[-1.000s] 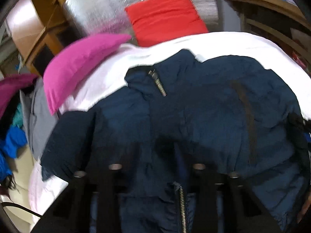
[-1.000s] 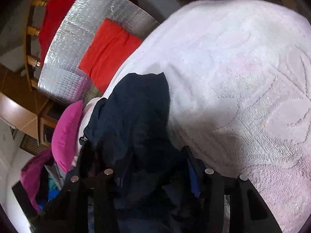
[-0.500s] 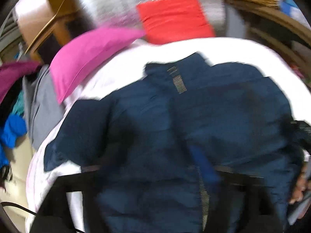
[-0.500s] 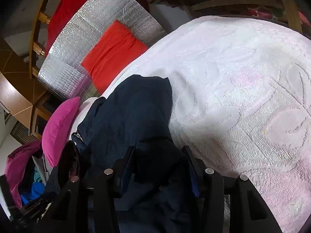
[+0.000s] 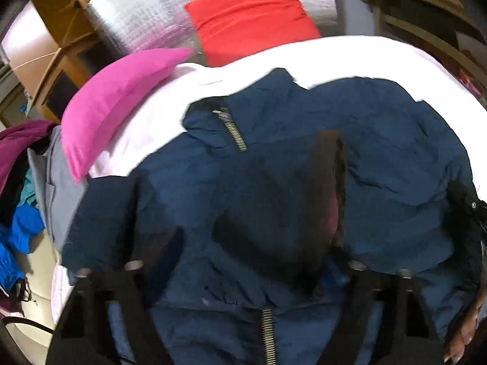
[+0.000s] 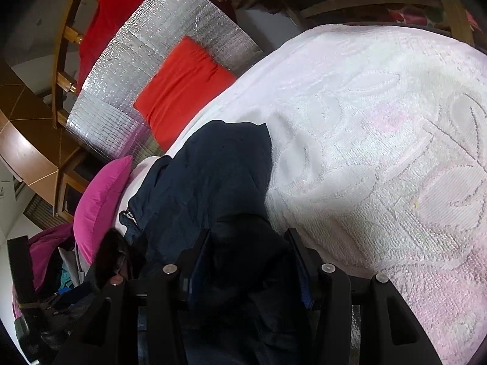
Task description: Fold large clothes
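A navy blue zip-up jacket [image 5: 380, 152] lies spread on a white bedspread [image 5: 334, 54], collar toward the far side, its brass zipper [image 5: 234, 133] showing. My left gripper [image 5: 243, 261] sits over the jacket's lower hem with cloth bunched between its fingers [image 5: 331, 197]. In the right wrist view the jacket [image 6: 213, 167] trails away along the bedspread [image 6: 380, 152]. My right gripper [image 6: 249, 261] is shut on a fold of the jacket's fabric.
A pink pillow [image 5: 115, 103] lies at the bed's left, a red cushion [image 5: 252, 18] against a silver foil panel [image 5: 143, 15] at the head. A pile of clothes [image 5: 21, 206] sits left of the bed. Wooden furniture [image 5: 426, 9] stands at the right.
The left gripper swung over the jacket and came back lower. The jacket's hem has bunched up between its fingers. The right gripper keeps its hold and has tilted slightly.
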